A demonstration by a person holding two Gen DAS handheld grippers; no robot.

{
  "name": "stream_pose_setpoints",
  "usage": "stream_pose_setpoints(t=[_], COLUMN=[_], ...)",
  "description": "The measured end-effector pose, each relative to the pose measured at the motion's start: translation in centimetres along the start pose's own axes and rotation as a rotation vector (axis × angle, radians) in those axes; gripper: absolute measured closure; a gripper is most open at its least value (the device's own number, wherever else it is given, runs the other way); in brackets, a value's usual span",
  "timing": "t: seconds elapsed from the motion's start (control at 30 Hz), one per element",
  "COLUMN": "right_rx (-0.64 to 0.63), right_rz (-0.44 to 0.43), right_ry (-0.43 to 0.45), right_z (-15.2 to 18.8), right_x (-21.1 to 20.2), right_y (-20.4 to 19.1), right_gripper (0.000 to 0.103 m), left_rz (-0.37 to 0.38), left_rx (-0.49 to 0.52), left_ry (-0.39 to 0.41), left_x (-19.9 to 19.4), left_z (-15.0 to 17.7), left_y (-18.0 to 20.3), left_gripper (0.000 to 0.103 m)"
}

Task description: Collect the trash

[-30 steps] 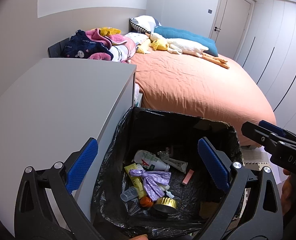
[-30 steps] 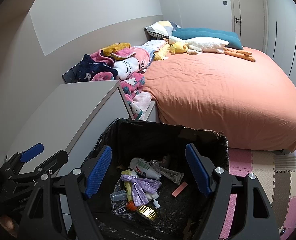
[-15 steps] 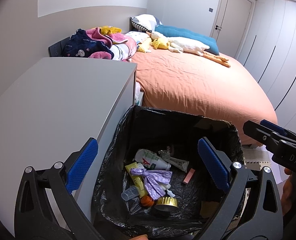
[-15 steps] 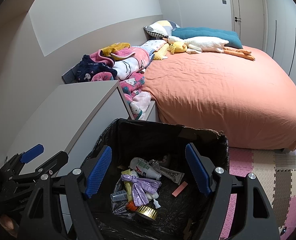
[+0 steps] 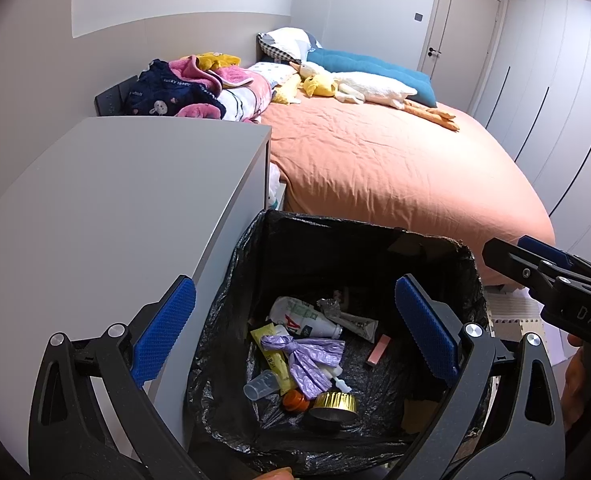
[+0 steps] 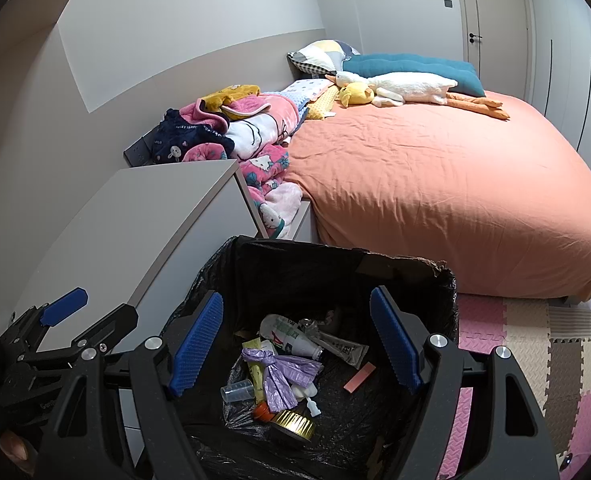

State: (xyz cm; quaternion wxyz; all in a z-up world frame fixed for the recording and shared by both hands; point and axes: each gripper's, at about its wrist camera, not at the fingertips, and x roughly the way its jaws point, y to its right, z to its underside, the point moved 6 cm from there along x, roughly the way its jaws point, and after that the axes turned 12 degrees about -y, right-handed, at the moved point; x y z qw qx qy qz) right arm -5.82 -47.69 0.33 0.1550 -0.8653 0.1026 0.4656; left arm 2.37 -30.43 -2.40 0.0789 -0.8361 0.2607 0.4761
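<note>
While both grippers, left and right, gape empty, the bin hides its own base; floor beneath unseen.

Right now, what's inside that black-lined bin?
Inside the bin: a white bottle, crumpled purple bag, gold foil cup, orange cap, clear cup, pink strip. Whatever lies beneath them is covered.

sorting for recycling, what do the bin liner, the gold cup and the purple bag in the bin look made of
Bin liner: thin black plastic film, glossy and crinkled.
Gold cup: probably metal foil, shiny with a pleated wall.
Purple bag: likely thin plastic film, soft and knotted.
</note>
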Motion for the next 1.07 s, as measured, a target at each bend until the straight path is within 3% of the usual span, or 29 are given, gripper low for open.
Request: stream_pose_setpoints(t=[1.07], right_rx=[0.006], right_rz=[0.000], right_ry=[-0.007], right_z=[0.61], right_x=[0.42], right_y=[0.21], right_gripper=[0.026], left_rz=[-0.023], left_rx=[0.033], left_ry=[-0.028], left_x=[0.77], left_z=[0.40], left_y=[0.81], left_gripper=[0.006])
